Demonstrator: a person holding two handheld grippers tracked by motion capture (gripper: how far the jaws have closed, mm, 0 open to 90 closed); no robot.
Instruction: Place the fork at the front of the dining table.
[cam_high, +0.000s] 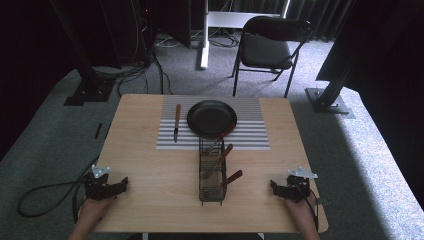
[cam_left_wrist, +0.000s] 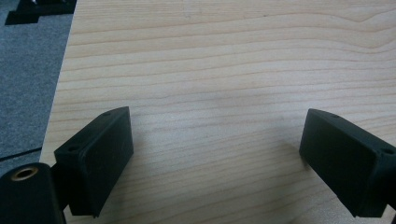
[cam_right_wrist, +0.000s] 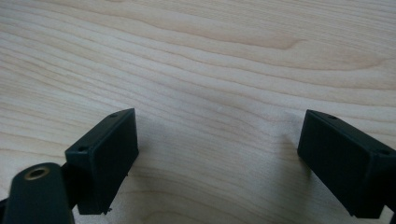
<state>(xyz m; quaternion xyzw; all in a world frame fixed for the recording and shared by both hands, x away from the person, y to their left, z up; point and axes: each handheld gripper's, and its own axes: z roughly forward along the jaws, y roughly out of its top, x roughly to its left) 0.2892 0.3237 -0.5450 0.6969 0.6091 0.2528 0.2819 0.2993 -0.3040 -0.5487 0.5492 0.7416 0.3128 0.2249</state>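
Clearly nothing has been picked up yet: the left claw (cam_high: 116, 186) and the right claw (cam_high: 278, 188) both rest on the tabletop (cam_high: 150, 165) near its front corners, each with its jaws spread wide and empty. Between the two claws, a little ahead of them, stands the wire basket (cam_high: 210, 172) with wooden-handled utensils (cam_high: 231, 178) leaning in it; beyond it lie the black pan (cam_high: 211, 117) and a knife (cam_high: 176, 122) on the striped mat (cam_high: 250, 130). All the handling seems left to do. The high view gives this layout, while the gripper views show bare wood grain between the jaws.
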